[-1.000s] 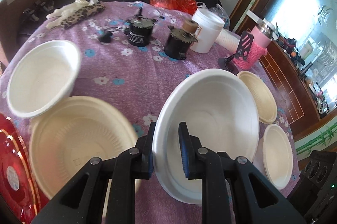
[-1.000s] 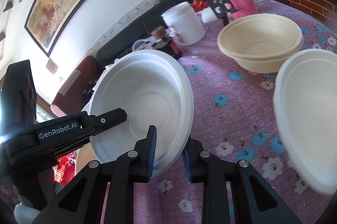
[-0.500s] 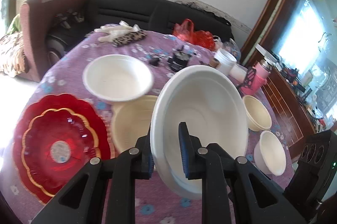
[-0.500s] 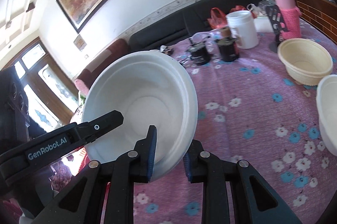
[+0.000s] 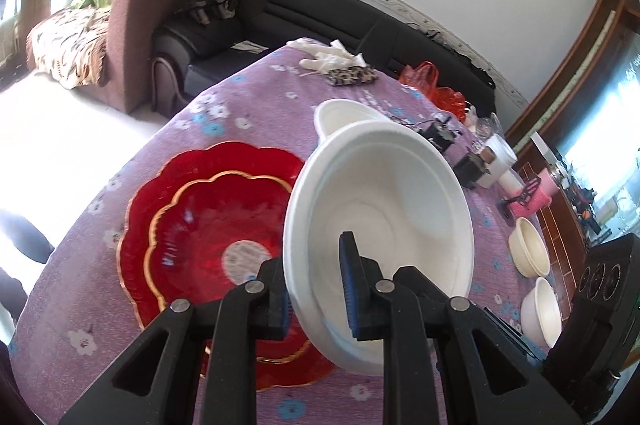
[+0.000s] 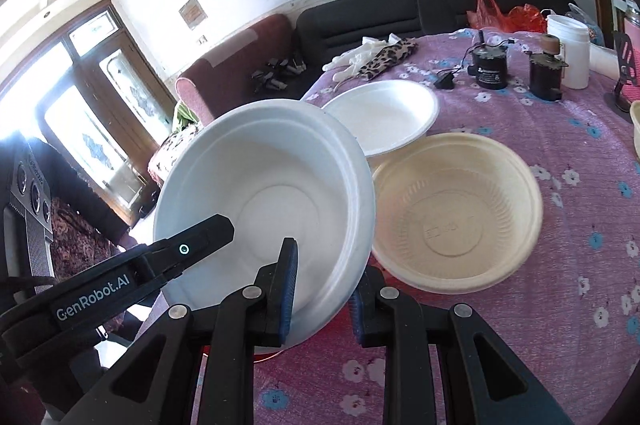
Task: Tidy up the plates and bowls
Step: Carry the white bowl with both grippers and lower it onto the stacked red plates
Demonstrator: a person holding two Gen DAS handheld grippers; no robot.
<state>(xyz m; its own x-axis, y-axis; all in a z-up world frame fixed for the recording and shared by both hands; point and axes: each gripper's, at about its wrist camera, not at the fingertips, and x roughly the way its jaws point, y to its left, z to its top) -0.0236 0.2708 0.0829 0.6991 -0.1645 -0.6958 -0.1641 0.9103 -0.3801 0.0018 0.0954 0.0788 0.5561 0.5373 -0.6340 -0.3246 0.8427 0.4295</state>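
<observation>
A large white bowl [image 5: 384,201] [image 6: 272,209] is held tilted in the air by both grippers, one on each side of its rim. My left gripper [image 5: 316,289] is shut on its rim, above the red scalloped plate [image 5: 200,225]. My right gripper [image 6: 322,289] is shut on the opposite rim; the left gripper's body [image 6: 120,281] shows at lower left. Another white bowl [image 6: 384,117] [image 5: 340,113] and a large cream bowl [image 6: 456,209] sit on the purple flowered tablecloth [image 6: 560,129].
Two small bowls, cream [image 5: 530,251] and white [image 5: 542,309], sit at the table's right edge. Two black motors [image 6: 490,67], a white tub [image 6: 568,49], a pink bottle [image 5: 536,193], gloves [image 6: 360,57] and a red bag [image 6: 504,15] crowd the far side. Sofas stand behind.
Both grippers carried the white bowl left, from over the cream bowl to above the red plate. The view swung left toward the armchair and table edge.
</observation>
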